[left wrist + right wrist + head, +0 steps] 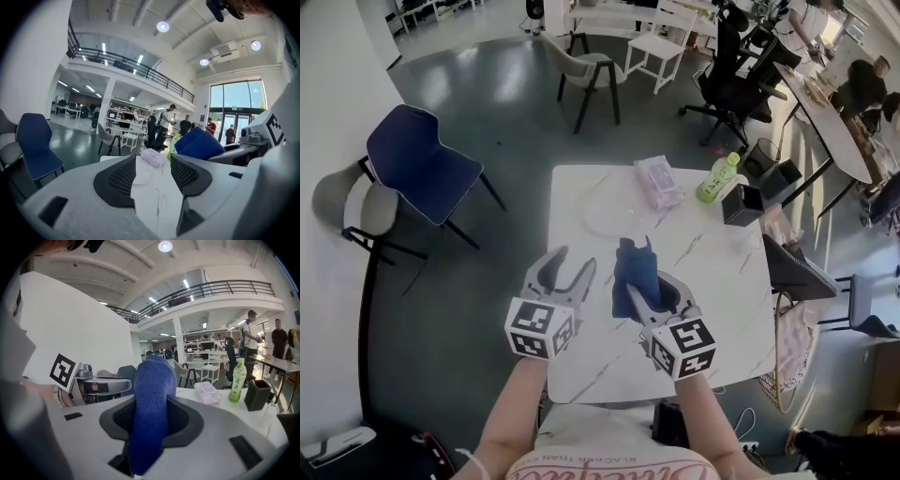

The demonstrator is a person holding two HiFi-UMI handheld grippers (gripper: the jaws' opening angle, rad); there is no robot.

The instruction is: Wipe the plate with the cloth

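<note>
Approach step is in hand; wiping is not yet begun. The cloth (pixel 635 267) is grasped upright in the right tool (pixel 652 292), over the near worktop (pixel 722 281). The left tool (pixel 574 264) is released, with nothing between its jaws. The plate (pixel 609 214) lies just beyond, untouched. Next, the cloth is judged to need lowering onto the plate.

White marbled surface (pixel 712 277): tissue pack (pixel 657 181), green bottle (pixel 718 178), black box (pixel 741 203) near far edge, bottle in between. Blue chair (pixel 417 164) on floor, left.
</note>
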